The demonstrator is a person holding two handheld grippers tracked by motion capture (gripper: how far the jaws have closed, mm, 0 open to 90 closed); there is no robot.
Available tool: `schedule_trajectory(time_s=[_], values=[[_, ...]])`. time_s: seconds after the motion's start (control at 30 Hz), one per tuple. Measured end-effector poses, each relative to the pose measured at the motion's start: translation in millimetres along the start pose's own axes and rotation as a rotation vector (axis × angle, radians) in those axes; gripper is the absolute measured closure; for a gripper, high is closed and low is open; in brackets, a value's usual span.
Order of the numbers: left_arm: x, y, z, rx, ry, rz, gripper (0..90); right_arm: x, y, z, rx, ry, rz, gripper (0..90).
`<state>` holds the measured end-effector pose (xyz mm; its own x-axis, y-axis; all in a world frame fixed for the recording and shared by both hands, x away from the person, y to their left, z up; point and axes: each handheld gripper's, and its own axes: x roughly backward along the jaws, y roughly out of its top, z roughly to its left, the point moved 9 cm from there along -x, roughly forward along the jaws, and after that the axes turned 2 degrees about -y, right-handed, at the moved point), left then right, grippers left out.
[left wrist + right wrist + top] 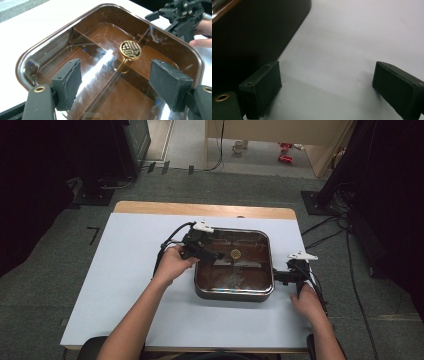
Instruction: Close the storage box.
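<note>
Hovering open-jawed over the lidded box (234, 265), the left gripper (207, 251) holds nothing; right gripper (281, 277) waits open; lid (112, 62) seated.

Lidded box (234, 265) blocks table (125, 285) centre; room L, R & front.

No legible text, label or number anywhere.

Grey carpet floor (50, 285), wooden-edged white table (125, 285), black cables (330, 227).
</note>
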<state>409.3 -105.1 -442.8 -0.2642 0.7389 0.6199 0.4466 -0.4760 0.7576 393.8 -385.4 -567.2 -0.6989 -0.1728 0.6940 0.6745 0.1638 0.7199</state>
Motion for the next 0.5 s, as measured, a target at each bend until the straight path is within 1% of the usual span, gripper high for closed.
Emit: schedule_trajectory(time_s=[0.03,0.07,0.1,0.13,0.2,0.23,0.33,0.4,0.5], values=[[3.7,-0.7,-0.8,0.02,-0.01,-0.015,23.6,0.0,0.0,0.0,0.0,0.0,0.001,7.7],[7.7,-1.7,-1.3,0.033,-0.011,-0.031,22.5,0.0,0.0,-0.1,0.0,0.0,0.001,7.7],[11.4,-3.1,-1.3,0.035,-0.002,-0.047,22.7,0.1,-0.1,-0.1,0.0,0.0,0.002,7.7],[14.6,-5.2,-1.0,0.027,0.011,-0.053,22.7,0.0,0.1,-0.3,0.003,0.0,0.0,7.7],[19.9,-11.2,1.1,0.006,0.049,-0.045,22.6,-0.1,0.1,-0.3,0.001,0.0,0.0,7.7],[22.6,-14.5,2.0,0.004,0.062,-0.039,22.6,0.0,0.0,-0.2,0.0,0.0,0.001,7.7],[31.8,-24.0,3.9,0.021,0.068,-0.046,22.6,-0.1,0.1,-0.1,-0.001,0.0,0.001,7.7],[37.0,-29.2,6.5,0.026,0.082,-0.05,22.6,-0.1,0.2,-0.1,-0.002,0.0,0.0,7.7],[45.2,-38.4,12.7,0.048,0.103,-0.055,22.6,-0.1,0.2,-0.1,-0.003,0.001,0.0,7.7]])
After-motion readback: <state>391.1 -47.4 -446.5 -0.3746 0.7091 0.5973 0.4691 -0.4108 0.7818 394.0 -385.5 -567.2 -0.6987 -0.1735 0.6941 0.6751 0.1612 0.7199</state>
